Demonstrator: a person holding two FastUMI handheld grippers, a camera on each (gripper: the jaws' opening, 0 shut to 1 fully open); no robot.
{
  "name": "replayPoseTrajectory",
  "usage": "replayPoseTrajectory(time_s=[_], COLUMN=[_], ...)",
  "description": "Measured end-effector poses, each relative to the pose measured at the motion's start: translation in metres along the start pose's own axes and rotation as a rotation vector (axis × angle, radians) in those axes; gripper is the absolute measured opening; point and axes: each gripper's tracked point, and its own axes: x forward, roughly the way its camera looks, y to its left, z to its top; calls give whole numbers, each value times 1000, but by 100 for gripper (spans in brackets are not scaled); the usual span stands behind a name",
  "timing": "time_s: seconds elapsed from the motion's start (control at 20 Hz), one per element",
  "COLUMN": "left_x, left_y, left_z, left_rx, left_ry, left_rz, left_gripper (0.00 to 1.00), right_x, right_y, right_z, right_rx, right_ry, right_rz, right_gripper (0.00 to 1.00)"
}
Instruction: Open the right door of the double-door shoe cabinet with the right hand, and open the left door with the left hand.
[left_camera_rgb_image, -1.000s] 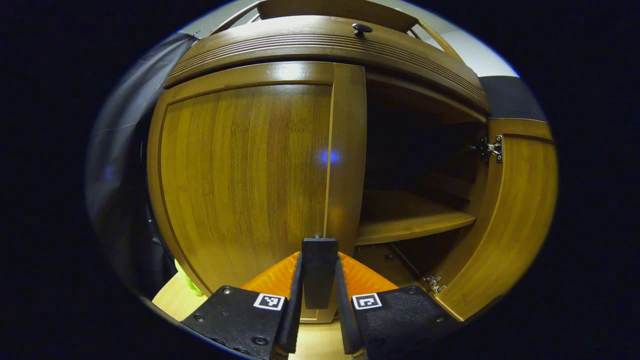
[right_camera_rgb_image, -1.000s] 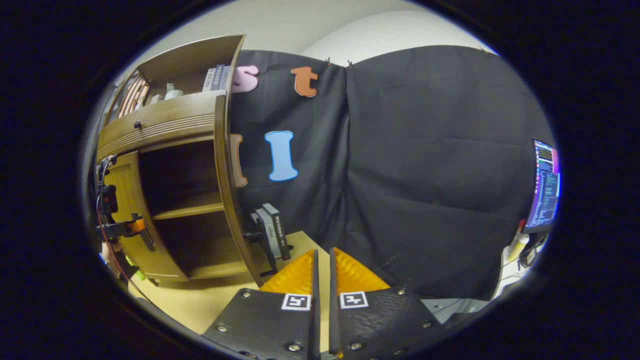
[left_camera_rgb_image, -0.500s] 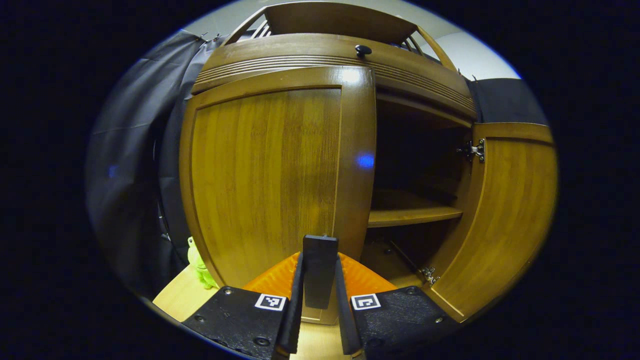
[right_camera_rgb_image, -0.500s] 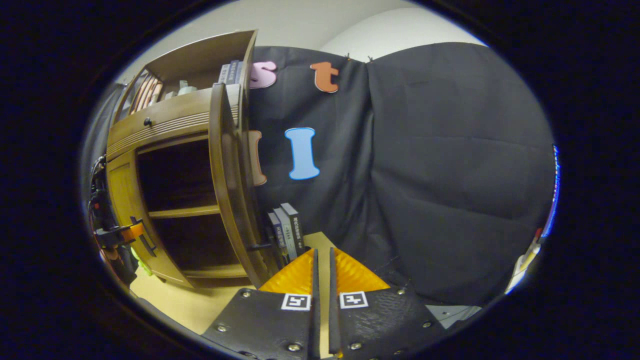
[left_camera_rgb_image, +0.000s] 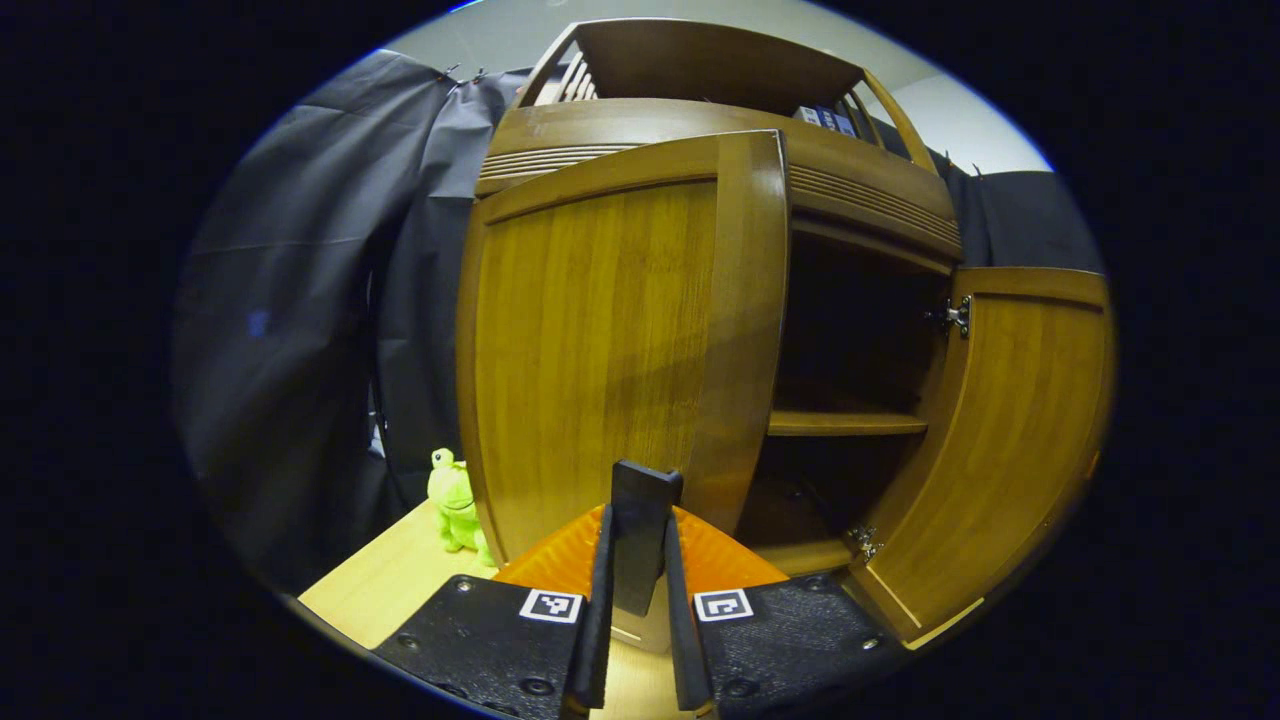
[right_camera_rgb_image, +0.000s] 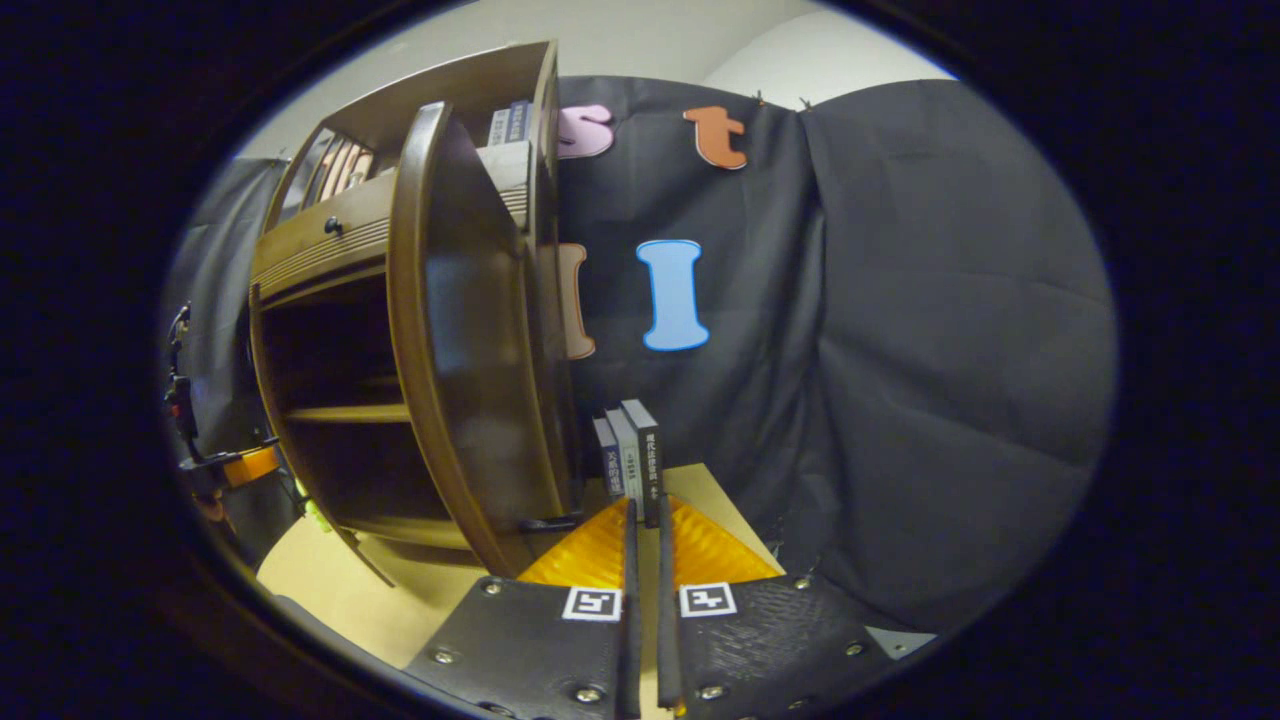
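The wooden shoe cabinet (left_camera_rgb_image: 700, 120) stands ahead in the left gripper view. Its left door (left_camera_rgb_image: 600, 350) is swung partly outward. My left gripper (left_camera_rgb_image: 637, 520) is shut on that door's dark bar handle (left_camera_rgb_image: 643, 490), which stands upright between the fingers. The right door (left_camera_rgb_image: 1010, 430) hangs wide open, with its hinges showing. In the right gripper view the right door (right_camera_rgb_image: 470, 330) is seen from its outer side, with its handle (right_camera_rgb_image: 545, 522) low down. My right gripper (right_camera_rgb_image: 643, 510) is shut on nothing, a little right of that handle. The left gripper (right_camera_rgb_image: 235, 468) shows far left.
A shelf (left_camera_rgb_image: 845, 424) crosses the dark inside of the cabinet. A green toy frog (left_camera_rgb_image: 452, 500) sits on the light wooden table (left_camera_rgb_image: 380, 580) left of the cabinet. Three upright books (right_camera_rgb_image: 630, 460) stand against the black cloth wall, just behind my right gripper's tips.
The left door has swung further outward with my left gripper shut on its handle. The right gripper has shifted, so the open right door now looms larger and nearer.
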Motion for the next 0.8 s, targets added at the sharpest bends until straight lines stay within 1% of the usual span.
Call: replayPoseTrajectory(time_s=[0.05, 0.1, 0.15, 0.25, 0.3, 0.35, 0.4, 0.45, 0.5, 0.55, 0.6, 0.8], left_x=[-4, -8, -13, -21, -25, -28, -32, -34, -36, -39, -41, -50], left_y=[3, 6, 10, 17, 21, 25, 29, 32, 35, 37, 41, 55], left_z=[-1, -1, -1, -1, -1, -1, 0, 0, -1, 0, 0, 0], left_rx=[-9, -12, -11, -3, 0, 1, 0, -2, -5, -7, -8, 4], left_ry=[-1, -4, -6, -9, -10, -9, -9, -9, -8, -8, -9, -10], left_rz=[11, 23, 36, 61, 76, 88, 100, 108, 113, 115, 119, 140], left_gripper=[25, 20, 19, 18, 14, 14, 12, 13, 13, 10, 12, 12], right_x=[3, 7, 10, 14, 16, 17, 19, 18, 19, 21, 22, 29], right_y=[2, 2, 1, 0, 0, -1, -2, -1, -1, 0, -1, -1], right_z=[-1, -2, -2, -1, 0, 0, 0, -2, -3, -4, -4, -4], right_rx=[-1, -5, -8, -3, 2, 4, 5, 5, 6, 5, 2, 9], right_ry=[5, 7, 11, 17, 17, 19, 20, 22, 26, 28, 30, 36], right_rz=[13, 19, 26, 45, 51, 55, 58, 62, 67, 72, 74, 75], right_gripper=[7, 7, 7, 7, 7, 7, 7, 7, 7, 7, 7, 7])
